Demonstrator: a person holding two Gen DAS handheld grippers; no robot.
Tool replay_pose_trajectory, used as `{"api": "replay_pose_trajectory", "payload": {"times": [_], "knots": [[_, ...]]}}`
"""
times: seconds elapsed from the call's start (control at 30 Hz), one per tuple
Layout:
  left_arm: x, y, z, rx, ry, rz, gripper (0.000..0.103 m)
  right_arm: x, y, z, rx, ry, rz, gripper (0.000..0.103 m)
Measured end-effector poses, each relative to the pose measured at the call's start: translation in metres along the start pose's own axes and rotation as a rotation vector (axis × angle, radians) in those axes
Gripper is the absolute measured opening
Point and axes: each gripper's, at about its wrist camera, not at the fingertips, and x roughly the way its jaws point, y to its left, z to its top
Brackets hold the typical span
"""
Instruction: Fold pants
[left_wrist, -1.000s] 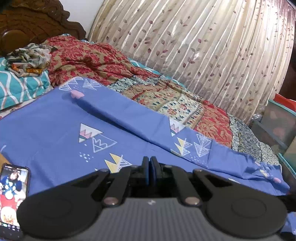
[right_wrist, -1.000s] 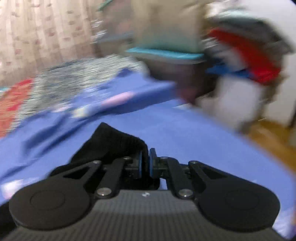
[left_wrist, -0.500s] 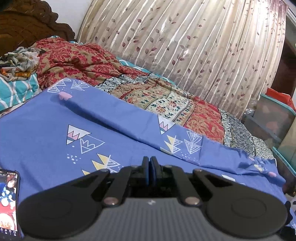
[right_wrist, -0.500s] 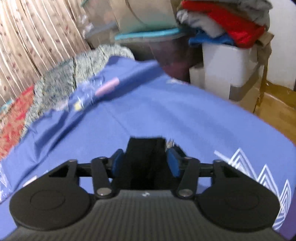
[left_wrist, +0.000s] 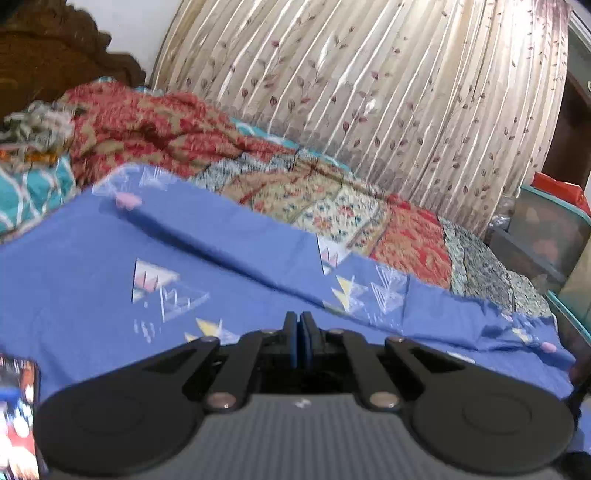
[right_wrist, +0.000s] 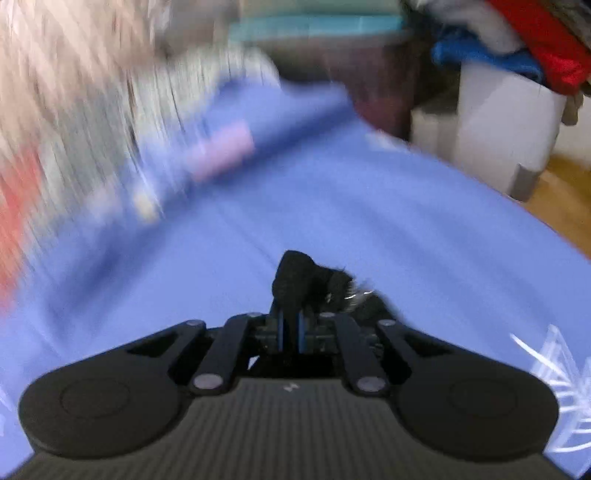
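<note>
— What do we have in the right gripper (right_wrist: 290, 328)?
— Its blue-padded fingers (right_wrist: 281, 329) have just been closing, and they are now clamped on a bunch of black fabric, the pants (right_wrist: 299, 280). The cloth bulges out past the tips toward twelve o'clock and spills to about two o'clock, just above the blue bedsheet with white triangle prints (right_wrist: 369, 206). The right wrist view is heavily smeared, so we cannot tell how the rest of the pants lies.
— And the left gripper (left_wrist: 299, 341)?
— Its fingers are pressed together with nothing between them, over the same blue sheet (left_wrist: 74, 288).
— What surrounds it?
— At twelve o'clock we see the red and beige patchwork quilt (left_wrist: 332, 206) and behind it the cream pleated curtain with a leaf pattern (left_wrist: 369, 92). At eight o'clock a lit phone screen (left_wrist: 16, 413) lies on the sheet. In the right wrist view, a pile of red, blue and grey clothes (right_wrist: 517, 40) sits on a white box (right_wrist: 498, 129) at two o'clock.
</note>
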Motion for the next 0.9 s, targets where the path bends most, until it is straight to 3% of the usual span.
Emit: {"api": "replay_pose_trajectory", "payload": {"times": [0.13,0.27,0.37,0.53,0.63,0.67,0.7,0.8,0.9], "knots": [[-0.013,-0.008,0.014,-0.023,-0.075,-0.041,0.003,-0.056,-0.013,0.038,0.191,-0.147,0.179,0.009],[-0.033,-0.012,0.006,-0.001,-0.077,-0.067,0.003,-0.105,-0.046,0.030,0.233,-0.174,0.250,0.009],[-0.056,-0.006,-0.013,0.001,-0.026,-0.072,0.003,-0.134,-0.087,-0.004,0.265,-0.167,0.263,0.009],[-0.112,0.014,-0.059,-0.005,0.071,-0.053,0.003,-0.154,-0.181,-0.080,0.335,-0.072,0.214,0.009],[-0.127,0.023,-0.097,-0.009,0.191,-0.019,0.004,-0.141,-0.223,-0.124,0.349,0.043,0.089,0.017],[-0.130,0.025,-0.109,-0.017,0.231,-0.012,0.004,-0.137,-0.233,-0.134,0.375,0.063,0.064,0.026],[-0.132,0.027,-0.122,-0.017,0.272,-0.019,0.004,-0.136,-0.242,-0.143,0.407,0.067,0.049,0.045],[-0.142,0.032,-0.140,0.011,0.346,-0.009,0.004,-0.154,-0.252,-0.150,0.518,-0.036,-0.032,0.058],[-0.162,0.051,-0.127,-0.030,0.304,-0.032,0.008,-0.182,-0.245,-0.133,0.552,-0.186,-0.094,0.057]]}}
